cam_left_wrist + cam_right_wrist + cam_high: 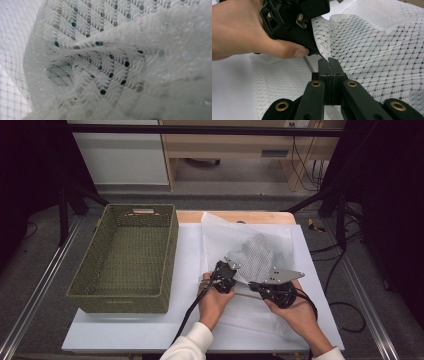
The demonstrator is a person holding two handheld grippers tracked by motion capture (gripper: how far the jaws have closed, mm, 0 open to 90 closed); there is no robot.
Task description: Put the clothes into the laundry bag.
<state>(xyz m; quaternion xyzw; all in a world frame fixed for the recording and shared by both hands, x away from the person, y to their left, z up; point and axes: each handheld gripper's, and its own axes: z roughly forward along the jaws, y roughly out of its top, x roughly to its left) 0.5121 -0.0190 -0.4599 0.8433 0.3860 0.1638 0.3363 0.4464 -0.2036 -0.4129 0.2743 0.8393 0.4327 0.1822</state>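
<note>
Right gripper (329,60): jaws pressed flat together, pinching a thin edge of the white mesh cloth (260,255) at their tips. I read this as a firm hold on the fabric's rim.

Left gripper (225,272): in the high view it sits just beside the right one, at its 9 o'clock, also buried in the cloth. Its own camera looks straight into bunched mesh, so the jaws are hidden; I take them as closed on the same cloth, since the fabric rises in a peak between the two tools.

Mesh cloth: white, open-knit, diamond-patterned with small dark holes; soft, limp, creasing freely. A raised fold runs from the grippers toward 12 o'clock; the rest lies flat on the white table sheet (125,330), its long axis running 12 to 6.

Woven basket (95,295): olive-green, rectangular, stiff-walled, nothing in it. It stands at 9 o'clock from both grippers, well apart from the cloth, long axis 12 to 6.

Key relation: the basket lies to 9 o'clock, and my left hand (212,302) is the nearer one. Any carry of the cloth that way, I judge, leads with the left, the right (295,312) trailing so the fabric stays slack between them.
</note>
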